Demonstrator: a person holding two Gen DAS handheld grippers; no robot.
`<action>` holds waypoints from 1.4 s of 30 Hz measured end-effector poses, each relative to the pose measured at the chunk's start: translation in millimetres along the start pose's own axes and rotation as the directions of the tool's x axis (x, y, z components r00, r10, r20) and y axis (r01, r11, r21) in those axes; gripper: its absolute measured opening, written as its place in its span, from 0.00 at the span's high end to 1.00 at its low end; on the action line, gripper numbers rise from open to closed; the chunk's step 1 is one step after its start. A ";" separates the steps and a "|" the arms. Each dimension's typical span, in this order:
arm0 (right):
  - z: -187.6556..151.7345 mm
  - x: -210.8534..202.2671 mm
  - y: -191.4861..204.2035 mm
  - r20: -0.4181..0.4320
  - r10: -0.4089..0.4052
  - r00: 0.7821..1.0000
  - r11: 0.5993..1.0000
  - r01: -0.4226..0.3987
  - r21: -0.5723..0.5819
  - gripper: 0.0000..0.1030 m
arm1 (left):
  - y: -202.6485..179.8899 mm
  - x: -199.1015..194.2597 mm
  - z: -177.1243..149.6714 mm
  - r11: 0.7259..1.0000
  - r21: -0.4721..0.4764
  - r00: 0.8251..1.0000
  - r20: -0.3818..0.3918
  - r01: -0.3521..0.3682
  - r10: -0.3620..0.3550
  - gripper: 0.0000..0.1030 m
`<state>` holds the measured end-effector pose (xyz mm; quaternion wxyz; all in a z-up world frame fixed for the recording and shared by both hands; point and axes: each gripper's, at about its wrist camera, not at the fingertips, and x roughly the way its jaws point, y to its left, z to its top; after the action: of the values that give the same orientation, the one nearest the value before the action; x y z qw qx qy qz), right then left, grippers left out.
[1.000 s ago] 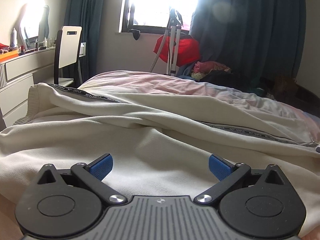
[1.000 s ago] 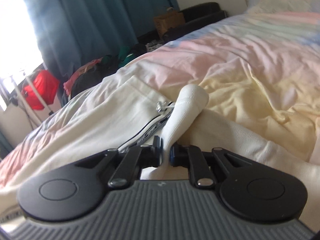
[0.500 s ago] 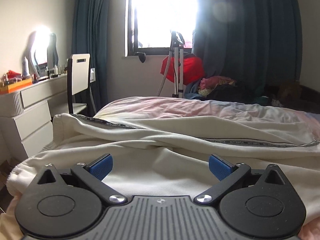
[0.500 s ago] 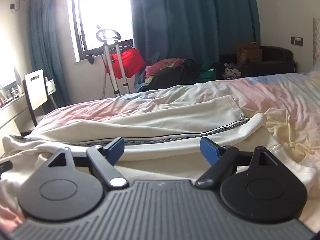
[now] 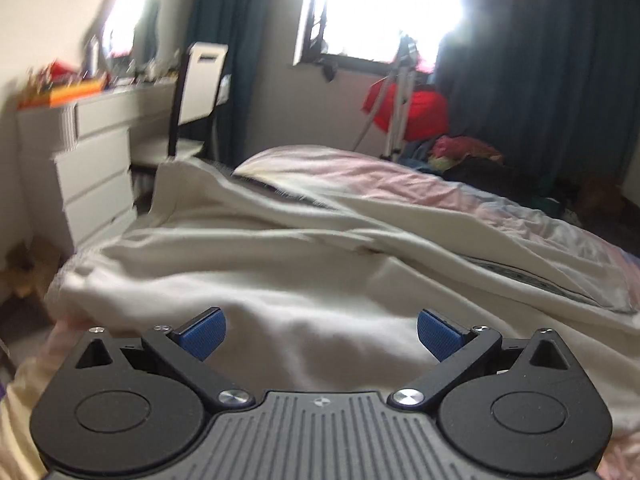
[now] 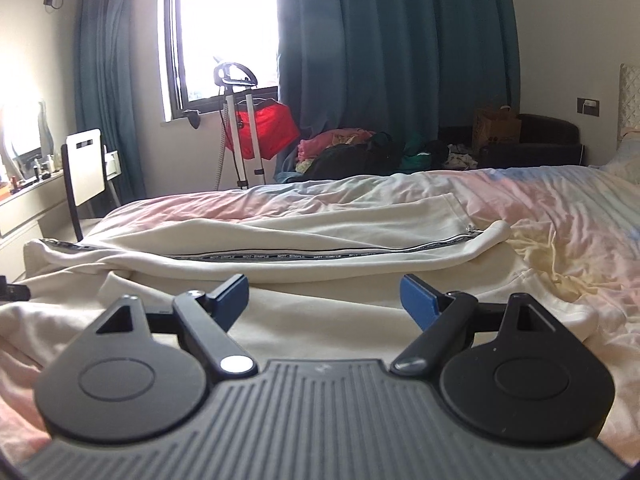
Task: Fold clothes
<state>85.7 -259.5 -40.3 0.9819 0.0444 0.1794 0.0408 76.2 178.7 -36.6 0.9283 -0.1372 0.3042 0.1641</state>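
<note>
A cream zip-up garment point(image 6: 320, 248) lies spread lengthwise across the bed, its dark printed zipper tape point(image 6: 304, 257) running left to right. In the left wrist view the same garment point(image 5: 304, 280) fills the foreground, rumpled, with one end near the bed's left edge. My left gripper point(image 5: 320, 334) is open just above the cloth, nothing between its blue pads. My right gripper point(image 6: 322, 298) is open too, hovering over the near side of the garment and holding nothing.
The bed point(image 6: 560, 216) has a pastel pink and yellow cover. A white dresser point(image 5: 92, 160) and a chair point(image 5: 200, 92) stand left of it. A garment steamer stand point(image 6: 240, 128) with a red item, a clothes pile point(image 6: 360, 152) and teal curtains lie behind.
One second ago my right gripper was shut on a fold of the cream garment; it let go, opened and drew back. My left gripper stayed open and swung left, blurring its view.
</note>
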 end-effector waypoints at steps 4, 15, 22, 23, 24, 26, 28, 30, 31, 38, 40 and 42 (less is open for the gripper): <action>-8.4 8.3 0.6 -0.028 -0.039 0.999 0.999 0.039 -0.017 0.18 | 41.6 6.0 17.4 0.994 -0.103 0.997 -0.075 -0.042 0.034 0.05; -11.4 22.2 1.4 -0.036 -0.119 0.992 0.993 0.119 -0.006 0.18 | 123.1 12.0 34.8 0.934 -0.345 0.993 -0.099 -0.096 0.065 0.02; -9.6 24.9 -4.2 -0.076 -0.130 0.989 0.991 0.133 0.025 0.18 | 167.0 26.8 22.7 0.769 -0.631 0.987 -0.163 -0.100 -0.006 0.01; -8.7 25.0 -6.3 -0.081 -0.124 0.989 0.991 0.127 0.042 0.18 | 173.0 32.7 18.4 0.737 -0.669 0.983 -0.179 -0.096 -0.034 0.02; -7.8 25.2 -8.4 -0.085 -0.117 0.990 0.991 0.122 0.060 0.18 | 179.1 38.2 13.8 0.701 -0.707 0.980 -0.192 -0.095 -0.060 0.01; -5.2 25.0 -16.2 -0.089 -0.095 0.991 0.988 0.105 0.114 0.18 | 185.6 39.1 10.6 0.666 -0.742 0.982 -0.174 -0.080 -0.076 0.00; 0.0 23.7 -34.1 -0.091 -0.076 0.993 0.974 0.094 0.209 0.18 | 189.3 38.1 9.1 0.646 -0.761 0.984 -0.155 -0.063 -0.086 0.00; 5.3 22.6 -55.3 -0.094 -0.061 0.994 0.947 0.088 0.310 0.18 | 189.3 35.5 8.5 0.646 -0.763 0.985 -0.135 -0.036 -0.104 0.00; 7.2 22.0 -72.5 -0.097 -0.061 0.993 0.918 0.094 0.386 0.18 | 189.6 34.5 8.0 0.641 -0.767 0.986 -0.115 -0.011 -0.121 0.00; 17.9 25.5 -164.5 -0.152 -0.215 0.965 0.792 0.263 0.551 0.18 | 193.6 34.7 -5.7 0.390 -0.860 0.897 0.155 0.328 -0.414 0.05; 10.1 31.6 -189.7 -0.183 -0.221 0.958 0.762 0.286 0.581 0.19 | 194.3 33.9 -7.7 0.392 -0.866 0.903 0.141 0.312 -0.406 0.09; -4.9 36.7 -212.9 -0.234 -0.235 0.944 0.724 0.330 0.606 0.19 | 195.3 34.0 -9.8 0.413 -0.871 0.919 0.100 0.266 -0.380 0.17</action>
<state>131.9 -467.0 -79.4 0.8875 0.3438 0.2557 -0.1698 21.2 360.2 -95.2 0.7234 -0.6530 0.1980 0.1050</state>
